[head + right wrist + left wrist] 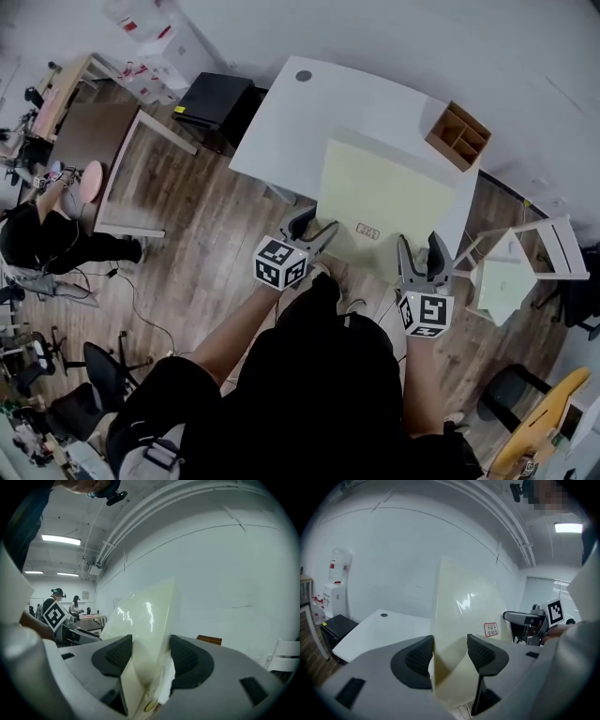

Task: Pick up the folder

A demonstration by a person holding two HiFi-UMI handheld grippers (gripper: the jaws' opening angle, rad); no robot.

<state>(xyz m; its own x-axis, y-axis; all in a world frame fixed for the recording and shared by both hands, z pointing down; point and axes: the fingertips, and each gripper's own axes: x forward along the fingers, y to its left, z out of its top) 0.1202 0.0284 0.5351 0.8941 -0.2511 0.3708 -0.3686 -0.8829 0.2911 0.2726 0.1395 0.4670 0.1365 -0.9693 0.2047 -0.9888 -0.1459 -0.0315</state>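
A large pale yellow folder [384, 202] with a small red-printed label [367, 231] hangs tilted over the near edge of the white desk [281, 131]. My left gripper [314, 230] grips its near left corner, and my right gripper [422, 258] grips its near right corner. In the left gripper view the folder [464, 602] rises between the dark pads [421, 657] of the left gripper [450, 654], bulging in the grip. In the right gripper view the glossy folder [140, 616] stands edge-on in the right gripper [149, 656]. Both grippers are shut on it.
A wooden organizer [457, 136] sits at the desk's far right corner. A black cabinet [220, 98] stands left of the desk, and a white chair [525, 262] right of it. A wooden table [103, 141] and a seated person [47, 239] are further left.
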